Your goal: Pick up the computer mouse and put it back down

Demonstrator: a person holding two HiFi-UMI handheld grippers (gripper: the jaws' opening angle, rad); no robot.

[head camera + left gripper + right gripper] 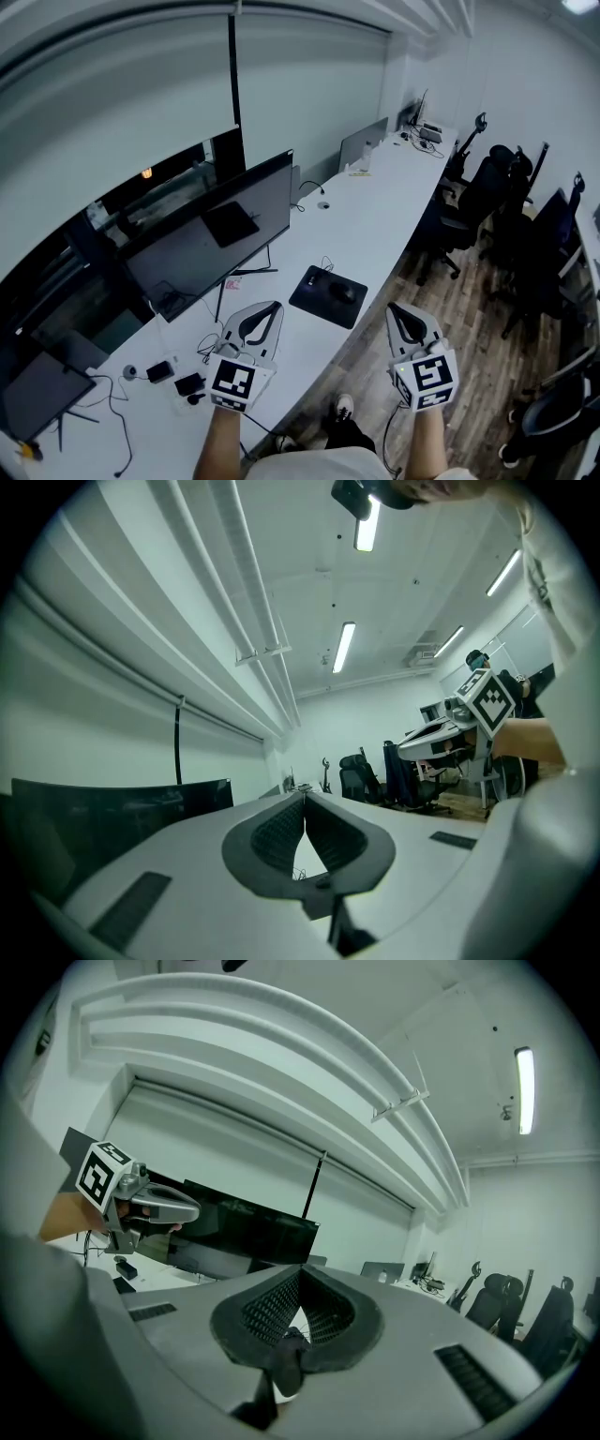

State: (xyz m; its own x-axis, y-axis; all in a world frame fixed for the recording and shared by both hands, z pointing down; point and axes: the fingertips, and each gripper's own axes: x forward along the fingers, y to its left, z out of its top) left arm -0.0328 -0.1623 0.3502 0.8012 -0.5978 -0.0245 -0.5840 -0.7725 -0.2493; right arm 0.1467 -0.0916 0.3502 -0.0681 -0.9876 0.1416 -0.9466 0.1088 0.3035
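Observation:
The black computer mouse [344, 293] lies on a black mouse pad [317, 302] on the long white desk [375, 202], just ahead of both grippers. My left gripper [274, 307] is held above the desk's near edge, left of the pad, with its jaws together and nothing between them. To the right of the pad my right gripper [396, 308] hangs over the wooden floor, also shut and empty. In the left gripper view the closed pads [305, 803] point level across the room, and in the right gripper view the pads [300, 1277] do the same. Neither gripper view shows the mouse.
A wide dark monitor [220, 239] stands behind the pad, a second screen [37, 389] at the near left. Cables and small black devices [176, 377] lie left of my left gripper. Black office chairs [487, 192] line the desk's right side. Another screen [364, 142] stands farther along.

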